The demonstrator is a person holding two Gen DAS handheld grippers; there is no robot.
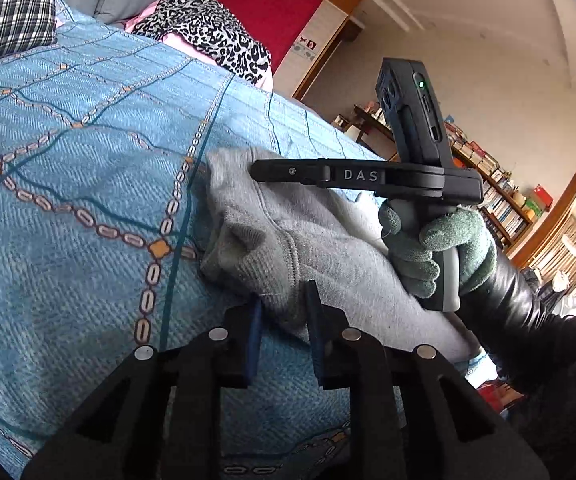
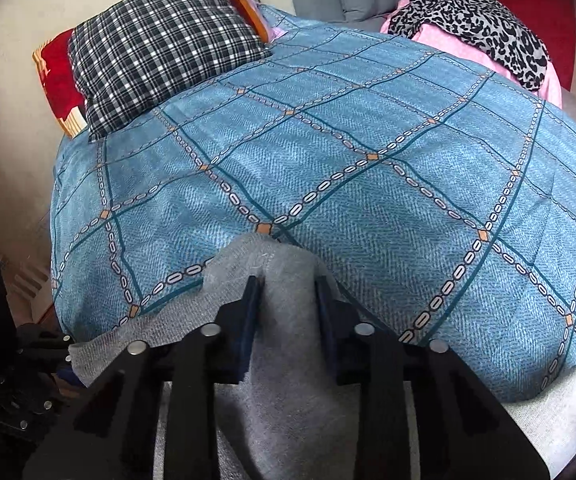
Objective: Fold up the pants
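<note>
Each black plastic hand-held gripper (image 1: 283, 312) has angular linkage arms pinned with round silver studs and two flat dark blue finger pads (image 1: 253, 334). The right hand-held gripper (image 1: 259, 171) carries white letters "DAS", a green light and a grey handle. The person wears a green knit glove (image 1: 444, 248) and a glossy black leather sleeve (image 1: 516, 304).

The pants (image 2: 279, 380) are plain heather grey; the bedspread (image 2: 348, 168) is denim blue, crossed by teal lines and white chain-links with small orange diamonds; the pillow (image 2: 159, 48) is navy-and-white plaid; a leopard-print cloth (image 2: 472, 16) in grey and black lies on pink fabric (image 2: 488, 52); the gloved hand (image 1: 440, 248) is grey-green; each tool is black with blue pads (image 1: 253, 332).
</note>
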